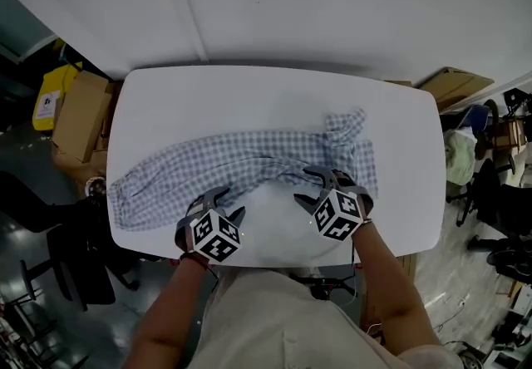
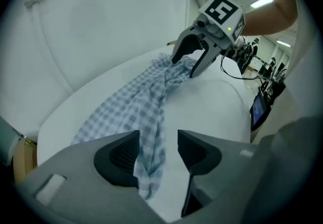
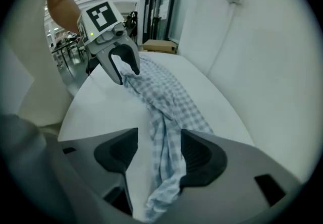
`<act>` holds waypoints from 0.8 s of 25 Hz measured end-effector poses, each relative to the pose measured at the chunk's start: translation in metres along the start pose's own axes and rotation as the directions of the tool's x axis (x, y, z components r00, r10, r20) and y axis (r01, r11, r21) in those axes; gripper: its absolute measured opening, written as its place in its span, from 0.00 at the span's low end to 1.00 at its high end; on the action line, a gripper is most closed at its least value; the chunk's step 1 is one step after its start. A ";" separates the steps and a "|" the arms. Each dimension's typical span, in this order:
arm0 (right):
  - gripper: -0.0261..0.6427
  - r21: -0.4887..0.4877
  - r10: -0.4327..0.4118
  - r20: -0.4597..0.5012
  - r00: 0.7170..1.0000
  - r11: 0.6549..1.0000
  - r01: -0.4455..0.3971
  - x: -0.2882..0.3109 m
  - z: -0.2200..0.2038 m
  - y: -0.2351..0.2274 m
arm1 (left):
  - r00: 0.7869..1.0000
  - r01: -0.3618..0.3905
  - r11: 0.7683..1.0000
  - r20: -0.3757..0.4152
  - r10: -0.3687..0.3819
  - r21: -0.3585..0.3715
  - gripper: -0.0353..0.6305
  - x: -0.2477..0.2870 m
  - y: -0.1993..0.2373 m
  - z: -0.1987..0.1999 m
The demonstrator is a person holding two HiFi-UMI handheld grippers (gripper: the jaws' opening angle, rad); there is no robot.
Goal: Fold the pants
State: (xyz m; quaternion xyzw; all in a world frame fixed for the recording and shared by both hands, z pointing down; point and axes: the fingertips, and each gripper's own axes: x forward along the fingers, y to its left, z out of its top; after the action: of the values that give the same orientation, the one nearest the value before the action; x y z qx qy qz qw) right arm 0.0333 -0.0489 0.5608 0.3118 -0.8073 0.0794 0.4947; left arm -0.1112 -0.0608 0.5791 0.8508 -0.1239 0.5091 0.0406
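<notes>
Off the table's (image 1: 249, 93) left end stand a yellow container (image 1: 48, 98) and stacked cardboard boxes (image 1: 80, 115); what they hold cannot be made out

On the white table, the pants (image 1: 249, 161) lie lengthwise from its left end to its right. They are thin blue-and-white checked cloth, rumpled all along. The left part spreads flatter toward the table's left edge, the middle is gathered into long folds, and the right part is bunched, with a crumpled peak toward the table's far right

At the table's near edge, left of middle, the left gripper (image 1: 224, 203) points down at the cloth. Its jaws stand apart, a hanging fold of the pants (image 2: 136, 102) between them, close along one pad and clear of the other

Right of middle along the same edge is the right gripper (image 1: 309, 189). Its jaws stand wide apart, with a twisted strip of the pants (image 3: 166, 97) running between them and brushing one pad, not clamped

Beyond the table's right end a flattened cardboard box (image 1: 453, 85) leans
</notes>
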 end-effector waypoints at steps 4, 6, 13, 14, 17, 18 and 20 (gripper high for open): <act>0.45 -0.109 -0.024 -0.073 0.997 0.994 0.016 0.017 0.001 0.000 | 0.994 -0.034 0.995 -0.097 0.043 0.092 0.42 0.022 0.001 -0.002; 0.45 -0.111 -0.031 -0.107 0.994 0.994 0.019 0.024 -0.003 -0.001 | 0.983 -0.072 0.986 -0.160 0.096 0.149 0.39 0.030 0.005 -0.013; 0.18 -0.111 -0.054 -0.198 0.979 0.993 0.033 0.031 -0.030 -0.006 | 0.982 0.003 0.998 -0.187 0.008 0.056 0.29 0.035 0.002 -0.022; 0.10 -0.110 -0.052 -0.199 0.979 0.993 0.030 0.030 -0.032 -0.005 | 0.982 0.014 0.999 -0.191 -0.005 0.045 0.26 0.035 0.001 -0.023; 0.08 -0.084 0.028 -0.213 0.977 0.995 -0.046 0.025 -0.042 0.009 | 0.974 0.053 0.997 -0.221 -0.041 0.049 0.13 0.031 -0.002 -0.031; 0.08 -0.077 0.062 -0.217 0.974 0.994 -0.081 0.022 -0.047 0.016 | 0.969 0.095 0.995 -0.234 -0.083 0.043 0.12 0.028 -0.007 -0.036; 0.08 -0.060 0.132 -0.211 0.968 0.987 -0.148 0.012 -0.056 0.033 | 0.945 0.208 0.978 -0.267 -0.191 0.034 0.12 0.019 -0.023 -0.049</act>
State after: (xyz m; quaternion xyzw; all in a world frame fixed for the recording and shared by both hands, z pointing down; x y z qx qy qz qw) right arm 0.0525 -0.0035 0.6050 0.2254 -0.7740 0.1157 0.5803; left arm -0.1393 -0.0320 0.6203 0.7850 -0.0150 0.6139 0.0818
